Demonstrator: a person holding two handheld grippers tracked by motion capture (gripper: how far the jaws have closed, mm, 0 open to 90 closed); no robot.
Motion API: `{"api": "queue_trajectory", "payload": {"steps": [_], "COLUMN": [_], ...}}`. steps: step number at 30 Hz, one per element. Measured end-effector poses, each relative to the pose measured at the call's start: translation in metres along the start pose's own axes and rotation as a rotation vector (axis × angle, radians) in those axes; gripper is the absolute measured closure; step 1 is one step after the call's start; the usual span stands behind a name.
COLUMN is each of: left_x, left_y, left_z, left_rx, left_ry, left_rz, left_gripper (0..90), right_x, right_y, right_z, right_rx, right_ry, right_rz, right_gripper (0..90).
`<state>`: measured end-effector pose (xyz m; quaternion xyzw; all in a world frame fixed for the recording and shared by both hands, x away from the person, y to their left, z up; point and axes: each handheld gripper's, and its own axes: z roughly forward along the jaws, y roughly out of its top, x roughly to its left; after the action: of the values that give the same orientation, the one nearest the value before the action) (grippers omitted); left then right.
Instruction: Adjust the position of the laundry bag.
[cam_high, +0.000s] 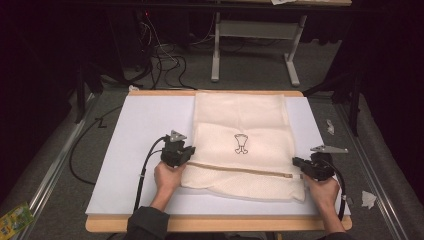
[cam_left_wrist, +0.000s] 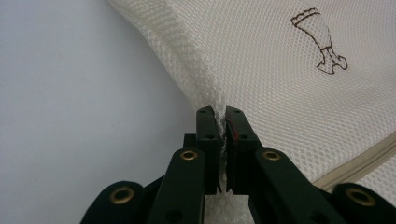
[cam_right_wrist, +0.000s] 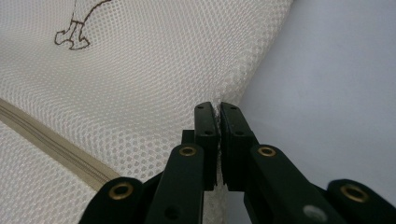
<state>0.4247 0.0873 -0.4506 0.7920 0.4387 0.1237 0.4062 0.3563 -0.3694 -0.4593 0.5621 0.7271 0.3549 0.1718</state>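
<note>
On the white table sheet (cam_high: 145, 130), my forearms come in low and level, my left gripper (cam_high: 184, 154) pinching the left edge of the mesh laundry bag (cam_high: 240, 120) and my right gripper (cam_high: 300, 163) pinching its right edge, jaws pressed onto fabric on both. The bag lies flat mid-table, cream honeycomb netting, soft and slightly puckered at each pinch. A beige zipper (cam_high: 235, 169) crosses it between my grippers, below a small brown outline print (cam_high: 241, 144).
</note>
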Motion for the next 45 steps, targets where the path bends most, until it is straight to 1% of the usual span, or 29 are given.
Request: {"api": "queue_trajectory", "payload": {"steps": [1,3,5,12,13,14,15,16,17,20,24,27,30,33,34,35,36,37,38,39,41,44,45], "left_x": [0.002,0.003,0.004,0.011,0.013,0.015,0.016,0.017,0.018,0.020,0.027,0.030,0.031,0.033,0.033,0.033,0.032,0.031,0.031,0.032,0.032,0.032,0.032], "left_y": [-0.001,-0.002,-0.002,-0.007,-0.008,-0.009,-0.010,-0.011,-0.012,-0.015,-0.021,-0.024,-0.026,-0.029,-0.030,-0.031,-0.033,-0.036,-0.036,-0.037,-0.037,-0.038,-0.039], "left_z": [-0.001,-0.002,-0.005,-0.013,-0.015,-0.016,-0.017,-0.019,-0.021,-0.024,-0.029,-0.031,-0.034,-0.035,-0.034,-0.034,-0.033,-0.031,-0.031,-0.032,-0.031,-0.030,-0.029], "left_rx": [0.006,0.007,0.005,-0.001,0.000,-0.002,-0.002,0.001,0.000,-0.005,-0.009,-0.005,-0.003,-0.005,0.000,0.004,0.013,0.026,0.026,0.025,0.032,0.037,0.036], "left_ry": [0.004,0.005,0.007,0.015,0.016,0.019,0.020,0.023,0.031,0.034,0.039,0.043,0.055,0.061,0.076,0.092,0.103,0.122,0.122,0.122,0.124,0.127,0.131], "left_rz": [0.003,0.002,0.002,-0.002,-0.006,-0.010,-0.013,-0.012,-0.010,-0.013,-0.029,-0.042,-0.037,-0.040,-0.033,-0.024,-0.018,-0.005,-0.005,-0.007,-0.003,0.002,0.006], "left_gripper": [85.7,85.7,85.7,85.7,85.7,85.7,85.7,85.7,85.7,85.6,85.5,85.5,85.4,85.1,85.1,84.4,84.2,83.9,83.9,83.9,83.6,83.2,81.7], "right_x": [0.001,0.002,0.005,0.013,0.016,0.016,0.019,0.019,0.022,0.025,0.031,0.036,0.039,0.042,0.042,0.043,0.045,0.047,0.047,0.048,0.050,0.050,0.050], "right_y": [0.000,0.000,0.000,0.004,0.005,0.005,0.006,0.006,0.008,0.008,0.009,0.009,0.009,0.009,0.009,0.008,0.008,0.007,0.007,0.007,0.006,0.006,0.006], "right_z": [0.001,0.002,0.003,0.006,0.007,0.007,0.009,0.009,0.010,0.012,0.015,0.018,0.019,0.022,0.022,0.023,0.025,0.026,0.026,0.027,0.027,0.028,0.028], "right_rx": [-0.011,-0.012,-0.014,-0.012,-0.011,-0.011,-0.012,-0.012,-0.008,-0.013,-0.011,-0.010,-0.017,-0.018,-0.018,-0.006,0.004,0.010,0.010,0.008,0.011,0.006,0.010], "right_ry": [0.006,0.012,0.017,0.035,0.041,0.041,0.047,0.047,0.052,0.060,0.074,0.084,0.086,0.095,0.095,0.102,0.101,0.097,0.097,0.094,0.090,0.091,0.087], "right_rz": [0.002,0.010,0.008,-0.006,-0.011,-0.011,-0.011,-0.011,-0.019,-0.023,-0.034,-0.034,-0.038,-0.046,-0.046,-0.044,-0.051,-0.057,-0.057,-0.070,-0.062,-0.059,-0.058], "right_gripper": [87.6,87.7,87.7,87.7,87.7,87.7,87.7,87.7,87.7,87.7,87.6,87.6,87.6,87.5,87.5,87.2,87.1,87.1,87.1,87.1,86.7,86.2,85.3]}}
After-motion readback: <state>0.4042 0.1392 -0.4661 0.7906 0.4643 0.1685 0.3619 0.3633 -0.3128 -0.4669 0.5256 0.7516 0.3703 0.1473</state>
